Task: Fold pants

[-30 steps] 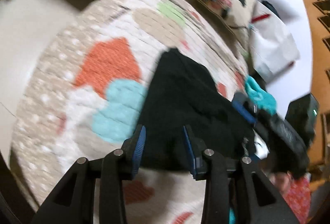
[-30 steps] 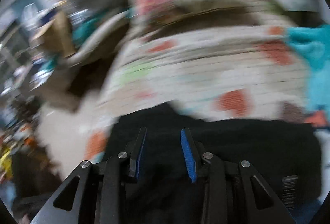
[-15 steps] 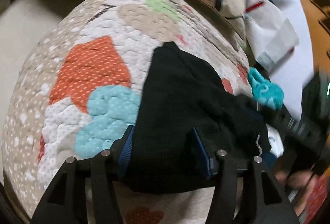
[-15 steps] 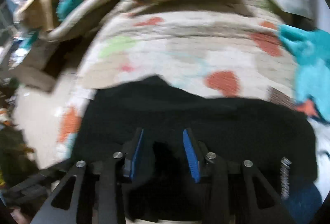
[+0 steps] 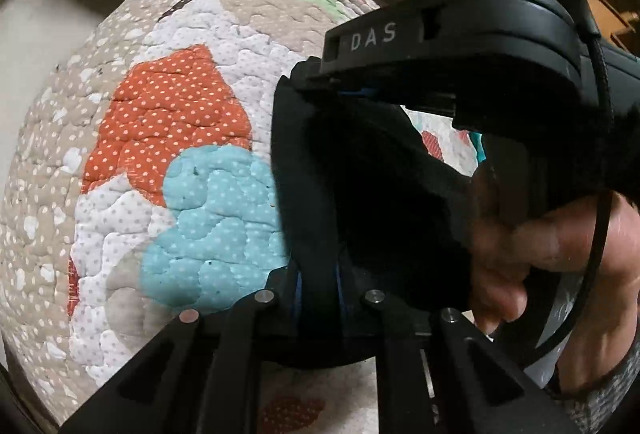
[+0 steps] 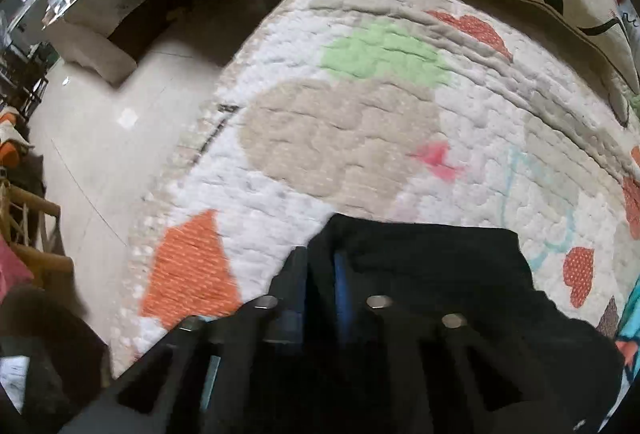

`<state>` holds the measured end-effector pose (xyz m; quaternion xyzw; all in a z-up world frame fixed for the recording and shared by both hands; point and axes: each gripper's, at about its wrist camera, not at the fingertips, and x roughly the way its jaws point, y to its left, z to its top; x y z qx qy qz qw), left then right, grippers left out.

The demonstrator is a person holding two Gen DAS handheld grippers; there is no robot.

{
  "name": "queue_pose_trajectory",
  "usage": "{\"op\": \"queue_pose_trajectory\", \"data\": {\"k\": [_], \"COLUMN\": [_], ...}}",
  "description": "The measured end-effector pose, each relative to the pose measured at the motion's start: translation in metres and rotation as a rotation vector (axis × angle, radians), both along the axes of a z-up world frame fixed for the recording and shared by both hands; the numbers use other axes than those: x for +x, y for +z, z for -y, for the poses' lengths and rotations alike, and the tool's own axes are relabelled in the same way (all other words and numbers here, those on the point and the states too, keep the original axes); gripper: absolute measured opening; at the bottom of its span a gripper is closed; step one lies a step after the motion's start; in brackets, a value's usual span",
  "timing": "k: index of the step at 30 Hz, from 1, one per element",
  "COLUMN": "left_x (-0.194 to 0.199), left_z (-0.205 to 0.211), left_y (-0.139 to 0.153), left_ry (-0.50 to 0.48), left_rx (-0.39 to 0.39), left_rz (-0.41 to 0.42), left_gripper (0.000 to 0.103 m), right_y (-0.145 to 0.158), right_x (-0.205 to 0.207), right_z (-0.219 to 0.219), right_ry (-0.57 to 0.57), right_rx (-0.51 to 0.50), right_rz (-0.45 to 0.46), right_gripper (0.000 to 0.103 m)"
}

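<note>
My left gripper (image 5: 318, 286) and right gripper (image 6: 320, 274) have both just been closing and now pinch the black pants (image 5: 360, 194), which lie on the quilt (image 5: 172, 114) at my six o'clock.

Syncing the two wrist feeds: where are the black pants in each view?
Left wrist: black pants centre-right, running from the left gripper up to the right gripper.
Right wrist: pants bottom centre, pinched in the right gripper.
Shared landmark: orange dotted quilt patch, left of the pants in both.
</note>
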<state>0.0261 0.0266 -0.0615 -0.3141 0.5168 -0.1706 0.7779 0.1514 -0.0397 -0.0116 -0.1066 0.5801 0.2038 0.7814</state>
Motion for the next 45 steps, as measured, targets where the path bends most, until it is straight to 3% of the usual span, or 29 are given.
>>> {"op": "queue_pose_trajectory", "data": {"k": [7, 13, 17, 21, 25, 27, 29, 32, 34, 35, 38, 41, 45], "left_x": [-0.002, -0.012, -0.016, -0.022, -0.031, -0.026, -0.024, -0.014, -0.009, -0.011, -0.013, -0.016, -0.018], "left_z": [-0.041, -0.088, -0.104, -0.112, -0.102, -0.088, -0.07, -0.047, -0.035, -0.031, -0.021, -0.029, -0.019], "left_y": [0.008, 0.012, 0.006, 0.012, 0.038, 0.05, 0.053, 0.033, 0.013, 0.015, 0.02, 0.029, 0.057], "left_ry": [0.084, 0.242, 0.299, 0.341, 0.36, 0.329, 0.272, 0.164, 0.087, 0.088, 0.062, 0.114, 0.109], "left_rx": [-0.016, 0.066, 0.016, 0.039, 0.127, 0.177, 0.23, 0.311, 0.375, 0.409, 0.456, 0.381, 0.381], "left_rz": [-0.009, -0.018, -0.048, -0.01, 0.116, 0.181, 0.213, 0.133, 0.06, 0.09, 0.119, 0.151, 0.237], "left_gripper": [0.011, 0.011, 0.012, 0.012, 0.012, 0.017, 0.031, 0.04, 0.04, 0.041, 0.048, 0.048, 0.048], "right_y": [0.005, 0.008, 0.006, 0.04, 0.061, 0.055, 0.039, 0.009, -0.003, -0.003, 0.004, 0.018, 0.02], "right_x": [0.012, 0.019, 0.026, 0.019, -0.011, -0.027, -0.048, -0.063, -0.071, -0.078, -0.098, -0.119, -0.153], "right_z": [-0.012, -0.064, -0.07, -0.012, 0.053, 0.072, 0.08, 0.08, 0.09, 0.101, 0.133, 0.186, 0.258], "right_ry": [-0.064, -0.016, -0.03, -0.147, -0.199, -0.219, -0.218, -0.236, -0.269, -0.293, -0.392, -0.551, -0.816], "right_rx": [0.072, 0.096, 0.13, 0.256, 0.263, 0.326, 0.359, 0.284, 0.237, 0.229, 0.106, 0.248, 0.448], "right_rz": [-0.032, -0.032, -0.038, 0.035, 0.122, 0.092, 0.05, 0.009, 0.018, 0.051, 0.147, 0.171, 0.17], "right_gripper": [0.007, 0.007, 0.011, 0.024, 0.025, 0.025, 0.025, 0.025, 0.025, 0.038, 0.043, 0.044, 0.047]}}
